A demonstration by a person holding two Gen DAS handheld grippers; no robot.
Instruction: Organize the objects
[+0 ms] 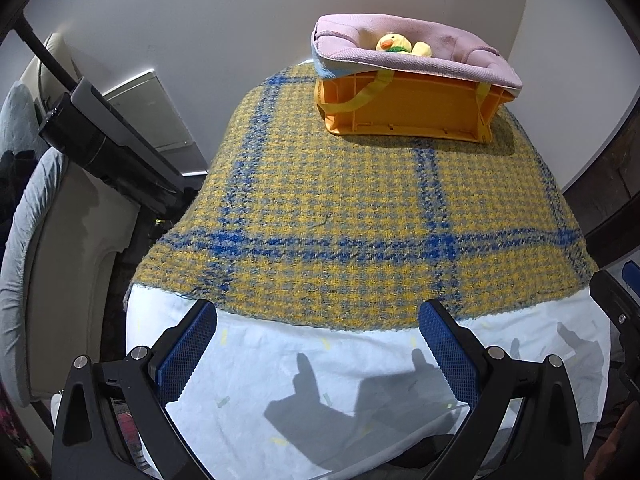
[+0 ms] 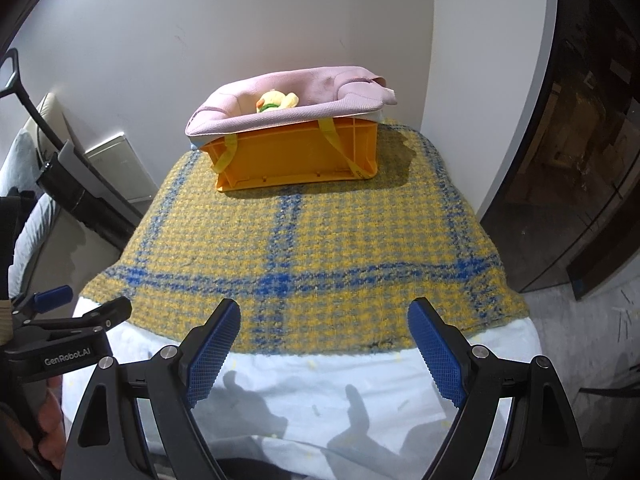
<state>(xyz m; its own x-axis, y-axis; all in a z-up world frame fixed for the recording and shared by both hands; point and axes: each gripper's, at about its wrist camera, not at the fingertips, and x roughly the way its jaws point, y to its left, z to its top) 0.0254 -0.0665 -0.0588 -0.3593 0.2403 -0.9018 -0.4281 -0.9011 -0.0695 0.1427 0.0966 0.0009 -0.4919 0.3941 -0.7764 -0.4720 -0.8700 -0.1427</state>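
An orange plastic crate (image 1: 404,110) (image 2: 296,156) stands at the far end of the table, on a yellow and blue checked blanket (image 1: 360,220) (image 2: 312,248). A pink fabric bag (image 1: 416,60) (image 2: 296,100) with yellow straps sits in the crate, and a yellow plush duck (image 1: 400,45) (image 2: 277,101) lies inside the bag. My left gripper (image 1: 320,312) is open above the blanket's near edge, nothing between its blue pads. My right gripper (image 2: 324,308) is open too, over the same edge, and empty. Both are well short of the crate.
A pale blue sheet (image 1: 320,380) (image 2: 312,392) covers the near part of the table. A black stand (image 1: 104,140) (image 2: 80,196) and a padded chair (image 1: 32,280) are on the left. A white wall rises behind; a dark cabinet (image 2: 580,160) stands on the right.
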